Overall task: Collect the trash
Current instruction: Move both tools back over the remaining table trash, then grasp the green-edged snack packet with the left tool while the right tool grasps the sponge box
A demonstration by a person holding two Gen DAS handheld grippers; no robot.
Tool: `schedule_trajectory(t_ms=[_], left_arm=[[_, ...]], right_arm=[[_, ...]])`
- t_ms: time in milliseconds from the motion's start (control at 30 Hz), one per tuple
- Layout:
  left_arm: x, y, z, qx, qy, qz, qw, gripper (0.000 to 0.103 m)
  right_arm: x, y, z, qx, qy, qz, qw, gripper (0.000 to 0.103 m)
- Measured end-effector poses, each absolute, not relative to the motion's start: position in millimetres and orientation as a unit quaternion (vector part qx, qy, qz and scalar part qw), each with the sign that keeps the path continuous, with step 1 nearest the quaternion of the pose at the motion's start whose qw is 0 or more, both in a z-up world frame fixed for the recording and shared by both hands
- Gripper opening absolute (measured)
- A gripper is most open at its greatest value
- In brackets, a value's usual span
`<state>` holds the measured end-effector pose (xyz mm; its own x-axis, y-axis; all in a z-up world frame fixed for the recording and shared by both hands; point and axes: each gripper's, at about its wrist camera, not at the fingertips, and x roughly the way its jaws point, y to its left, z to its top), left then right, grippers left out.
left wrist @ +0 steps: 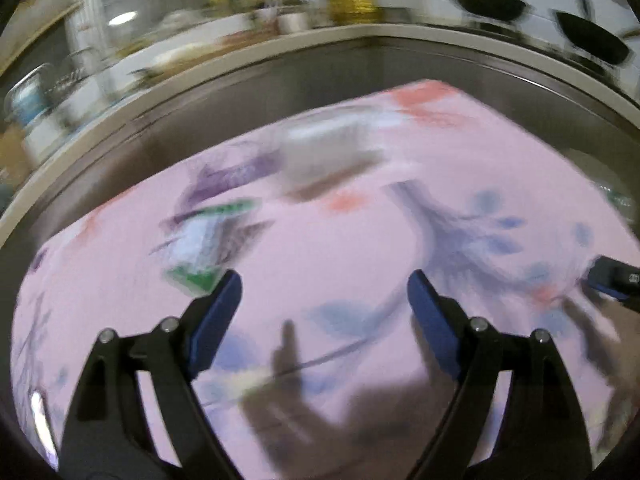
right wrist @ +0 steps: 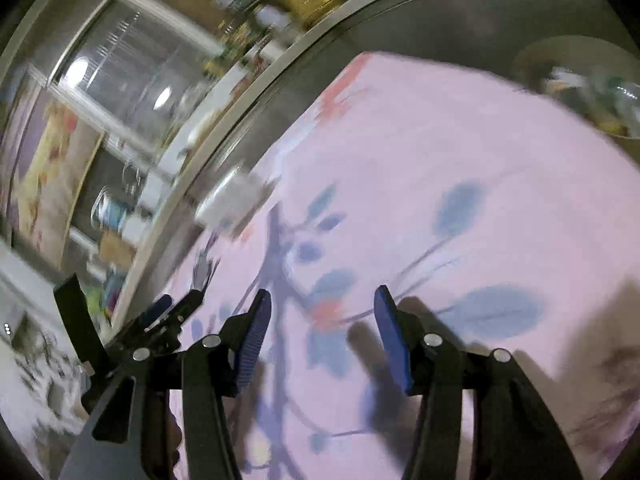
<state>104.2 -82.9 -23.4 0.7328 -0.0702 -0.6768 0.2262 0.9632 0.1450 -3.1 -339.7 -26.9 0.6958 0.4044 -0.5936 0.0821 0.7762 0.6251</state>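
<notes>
- The left gripper (left wrist: 324, 300) is hovering over a pink floral cloth (left wrist: 360, 240) that is covering a table; its blue-padded fingers (left wrist: 218, 312) are standing wide apart with nothing between them.
- The right gripper (right wrist: 322, 340) is also hanging above the pink floral cloth (right wrist: 480, 160), its jaws standing moderately apart and gripping nothing.
- In the left wrist view a green-and-white wrapper (left wrist: 200, 248) is lying on the cloth just ahead of the left finger, apart from it; blur is hiding its print.
- Farther back on the cloth a pale, boxy piece of trash (left wrist: 328, 148) is lying near the middle; what it is I cannot tell through the blur.
- In the right wrist view a white crumpled item (right wrist: 232, 200) is sitting at the cloth's left edge, well ahead of the fingers.
- A round bin (right wrist: 580, 92) holding mixed rubbish, including what looks like a clear plastic bottle, is showing at the upper right of the right wrist view, beyond the cloth's far corner.
- The left gripper (right wrist: 160, 316) is appearing at the lower left of the right wrist view, and a tip of the right gripper (left wrist: 616, 276) is showing at the right edge of the left wrist view.
- Two dark pans (left wrist: 492, 0) are standing on a cooktop in the background, beyond the counter edge (left wrist: 240, 68).
- Both views are smeared.
</notes>
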Motion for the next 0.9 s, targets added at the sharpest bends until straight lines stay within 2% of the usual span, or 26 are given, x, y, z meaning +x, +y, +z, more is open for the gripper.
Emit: schedule_trajectory(t_ms=[167, 367, 500, 633, 733, 800, 900], left_arm=[[111.7, 5.8, -31.6, 0.034, 0.374, -0.017, 0.926, 0.081], [134.4, 38.2, -25.4, 0.000, 0.363, -0.029, 0.932, 0.081], [158.3, 21.9, -27.0, 0.015, 0.370, -0.071, 0.926, 0.081], [184.4, 7.7, -36.5, 0.032, 0.380, -0.088, 0.920, 0.081], [196.9, 11.9, -41.7, 0.019, 0.388, -0.088, 0.917, 0.081], [199.4, 16.4, -43.6, 0.006, 0.388, -0.088, 0.917, 0.078], [202.4, 18.8, -47.7, -0.001, 0.394, -0.091, 0.915, 0.067]], right_arm=[[11.8, -278.4, -23.4, 0.263, 0.415, 0.132, 0.861, 0.052], [54.2, -244.2, -6.5, 0.242, 0.433, 0.151, 0.855, 0.052], [102.0, -242.0, 6.2, 0.284, 0.435, 0.145, 0.842, 0.053], [158.4, -241.3, 18.9, 0.333, 0.425, 0.115, 0.834, 0.064], [196.9, -242.5, 12.1, 0.388, 0.437, 0.078, 0.808, 0.068], [214.7, -242.1, 6.4, 0.404, 0.449, 0.060, 0.795, 0.068], [239.5, -239.2, -12.8, 0.433, 0.478, 0.029, 0.764, 0.068]])
